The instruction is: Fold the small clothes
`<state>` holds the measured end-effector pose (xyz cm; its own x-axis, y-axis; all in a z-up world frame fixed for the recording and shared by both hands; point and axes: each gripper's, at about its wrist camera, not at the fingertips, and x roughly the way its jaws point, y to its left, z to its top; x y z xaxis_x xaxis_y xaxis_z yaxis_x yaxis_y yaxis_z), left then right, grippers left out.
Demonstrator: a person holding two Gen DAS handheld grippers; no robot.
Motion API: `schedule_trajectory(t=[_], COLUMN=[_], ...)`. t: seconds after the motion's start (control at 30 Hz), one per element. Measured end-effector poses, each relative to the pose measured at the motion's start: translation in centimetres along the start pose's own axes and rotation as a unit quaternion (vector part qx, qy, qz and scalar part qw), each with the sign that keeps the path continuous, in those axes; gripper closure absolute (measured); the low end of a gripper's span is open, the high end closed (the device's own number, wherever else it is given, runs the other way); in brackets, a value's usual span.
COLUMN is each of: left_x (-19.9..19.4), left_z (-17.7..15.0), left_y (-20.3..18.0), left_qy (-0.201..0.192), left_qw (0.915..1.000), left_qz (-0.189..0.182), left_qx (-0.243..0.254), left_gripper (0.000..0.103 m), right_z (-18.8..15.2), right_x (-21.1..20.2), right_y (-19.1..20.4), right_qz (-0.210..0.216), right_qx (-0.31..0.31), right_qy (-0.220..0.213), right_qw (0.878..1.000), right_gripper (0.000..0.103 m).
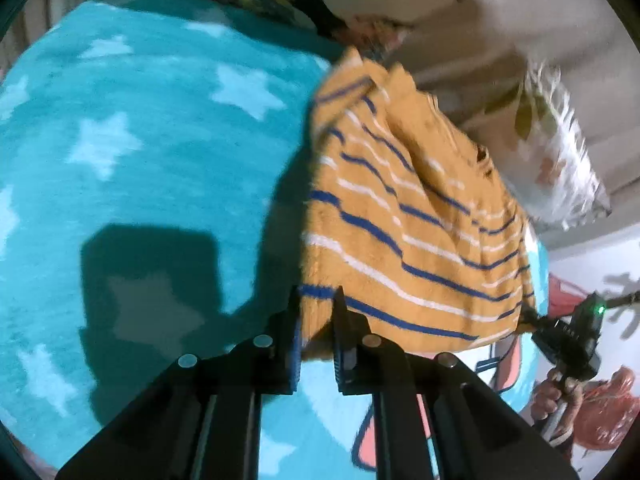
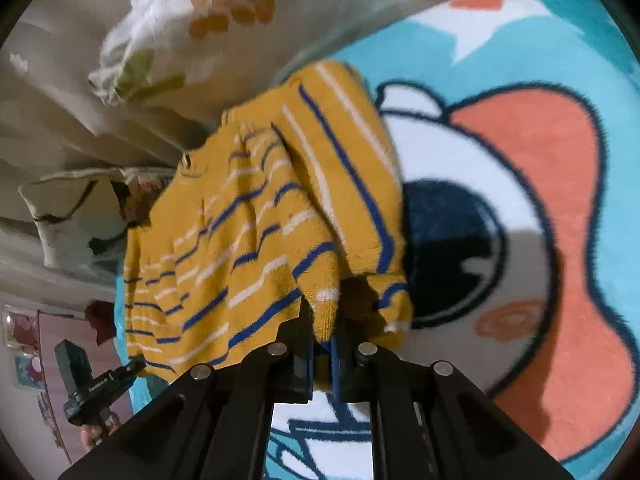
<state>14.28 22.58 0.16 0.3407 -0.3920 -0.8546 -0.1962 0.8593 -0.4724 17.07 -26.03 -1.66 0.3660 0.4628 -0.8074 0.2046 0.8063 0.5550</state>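
While the small mustard-yellow sweater (image 1: pixel 404 216) hangs stretched between my two tools, I judge the folding barely begun: no fold lies set on the bed, and the garment is up in the air, not flat. What is left, as I read it, is to lay it down, bring the sleeves in and double the body over.

It is a fuzzy knit with thin navy and white stripes, bunched and creased through the middle, one sleeve (image 2: pixel 352 168) draped forward over the body in the centre of the right wrist view. It fills the centre-right of the left wrist view.

My left gripper (image 1: pixel 316 320) is clamped on a bottom corner of the knit, the fabric pinched between the two fingers. My right gripper (image 2: pixel 322 344) likewise bites a fold of the yellow cloth, jaws nearly together around it.

Beneath is a teal blanket (image 1: pixel 140 120) with pale stars, and a large cartoon print at the right. Pillows (image 2: pixel 240 12) with orange spots sit at the upper left of the right wrist view.
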Motion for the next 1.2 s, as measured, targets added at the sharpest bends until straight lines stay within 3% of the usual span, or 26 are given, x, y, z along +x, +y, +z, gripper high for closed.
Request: schedule_trajectory(t=[0.13,0.23,0.3,0.37,0.5,0.67,0.8,0.93,1.2], left_x=[-0.8,-1.4,-2.1,-2.8,-4.4,-4.9,-4.9,-4.2,-4.0], left_z=[0.2,-0.2,-0.6,-1.1,-2.3,-4.2,-6.9,-9.3,-12.4], left_y=[1.2,2.4,2.3,1.3,-2.3,-7.2,-10.7,-12.6,-14.3], left_qy=[-0.011,-0.021,-0.028,-0.046,-0.083,-0.114,-0.126,-0.122,-0.118], left_qw=[0.9992,0.9988,0.9978,0.9958,0.9891,0.9749,0.9666,0.9618,0.9586], left_qz=[0.037,0.037,0.055,0.079,0.119,0.176,0.191,0.198,0.208], left_qx=[-0.008,-0.025,-0.026,-0.012,0.023,0.075,0.115,0.144,0.154], left_gripper=[0.094,0.092,0.081,0.061,0.044,0.038,0.032,0.032,0.032], right_z=[0.3,0.2,0.1,0.0,-0.5,-1.9,-3.6,-5.3,-6.8], right_x=[-1.8,-2.5,-3.6,-4.7,-5.9,-5.5,-5.0,-4.9,-6.0], right_y=[-2.3,-3.0,-3.1,-2.7,-0.8,2.3,4.5,5.7,4.3], right_qz=[-0.023,-0.031,-0.029,-0.042,-0.052,-0.063,-0.083,-0.096,-0.092], right_qx=[0.020,0.025,0.029,0.022,-0.006,-0.056,-0.112,-0.152,-0.155], right_qy=[-0.001,-0.007,-0.019,-0.033,-0.056,-0.059,-0.052,-0.048,-0.044], right_qw=[1.000,0.999,0.999,0.998,0.997,0.995,0.989,0.983,0.983], right_gripper=[0.095,0.092,0.087,0.081,0.066,0.063,0.061,0.054,0.053])
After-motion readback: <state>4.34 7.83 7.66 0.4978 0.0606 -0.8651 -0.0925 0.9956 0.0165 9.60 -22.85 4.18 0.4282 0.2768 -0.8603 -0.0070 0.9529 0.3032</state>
